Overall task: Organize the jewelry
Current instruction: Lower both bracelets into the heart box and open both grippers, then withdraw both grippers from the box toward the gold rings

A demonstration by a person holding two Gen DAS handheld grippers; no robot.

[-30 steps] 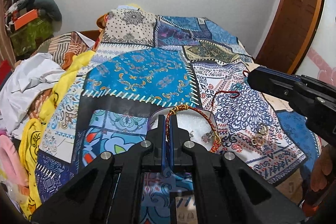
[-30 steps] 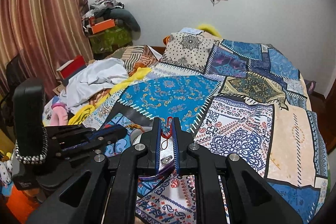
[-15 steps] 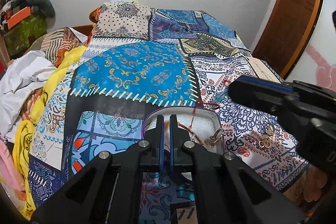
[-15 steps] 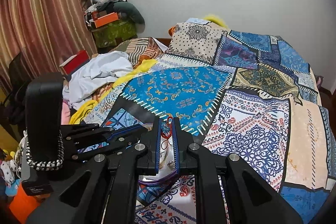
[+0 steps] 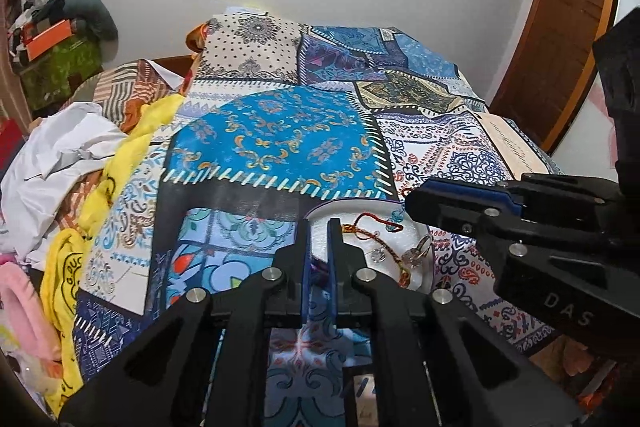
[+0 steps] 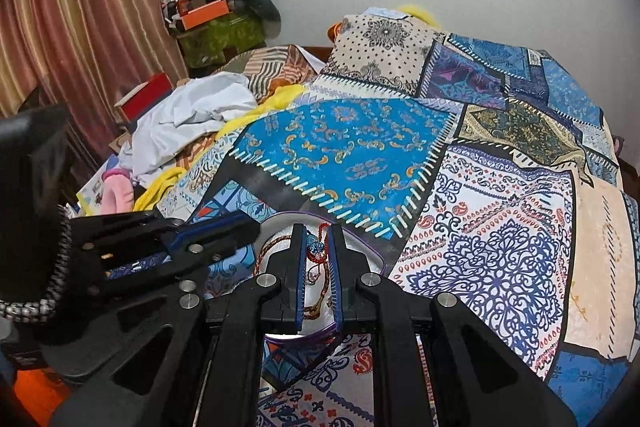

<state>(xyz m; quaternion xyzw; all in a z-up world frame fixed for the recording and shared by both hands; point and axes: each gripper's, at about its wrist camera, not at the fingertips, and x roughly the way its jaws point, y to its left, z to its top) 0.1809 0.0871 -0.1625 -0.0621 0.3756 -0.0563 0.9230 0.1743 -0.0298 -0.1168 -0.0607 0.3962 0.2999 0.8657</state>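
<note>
Bracelet, red-and-gold cord, lies in the white tray on the patchwork bedspread, long axis running 10 to 4 o'clock. Left gripper narrow, holding nothing. Right gripper slightly parted around red beads; grip cannot be confirmed.

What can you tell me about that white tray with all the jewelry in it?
The white tray is shallow with rounded corners and a thin purple rim. Its inside looks like soft, sparkly white foam. It lies flat on the patchwork bedspread, near the closest edge. Inside lie a red-and-gold braided bracelet, a red cord with a teal bead and a sparkly ring. The left gripper and right gripper both hover over it.
</note>
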